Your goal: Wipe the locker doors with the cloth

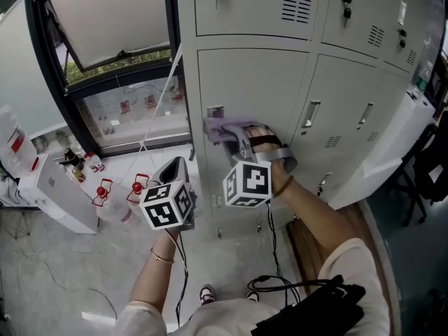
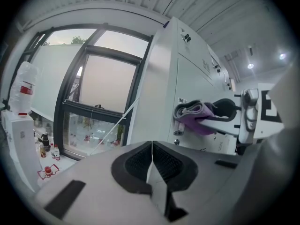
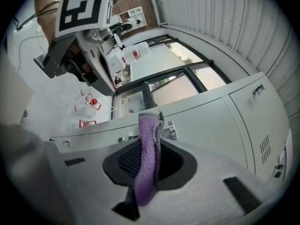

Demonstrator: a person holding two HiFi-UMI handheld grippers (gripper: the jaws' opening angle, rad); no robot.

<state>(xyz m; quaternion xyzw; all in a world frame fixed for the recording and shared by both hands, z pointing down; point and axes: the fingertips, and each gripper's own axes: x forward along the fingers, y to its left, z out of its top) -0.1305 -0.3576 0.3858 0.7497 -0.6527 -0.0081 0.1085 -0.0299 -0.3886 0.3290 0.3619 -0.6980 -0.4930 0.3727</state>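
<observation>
The right gripper (image 3: 151,162) pinches the purple cloth (image 1: 222,127) flat against the grey locker door (image 1: 259,82). The left gripper (image 2: 151,165), at seven o'clock from it, has its jaws pressed together on nothing.

Soft daylight from the window (image 1: 119,54) lights everything evenly; both gripper views curve, darken and blur toward edges.
</observation>
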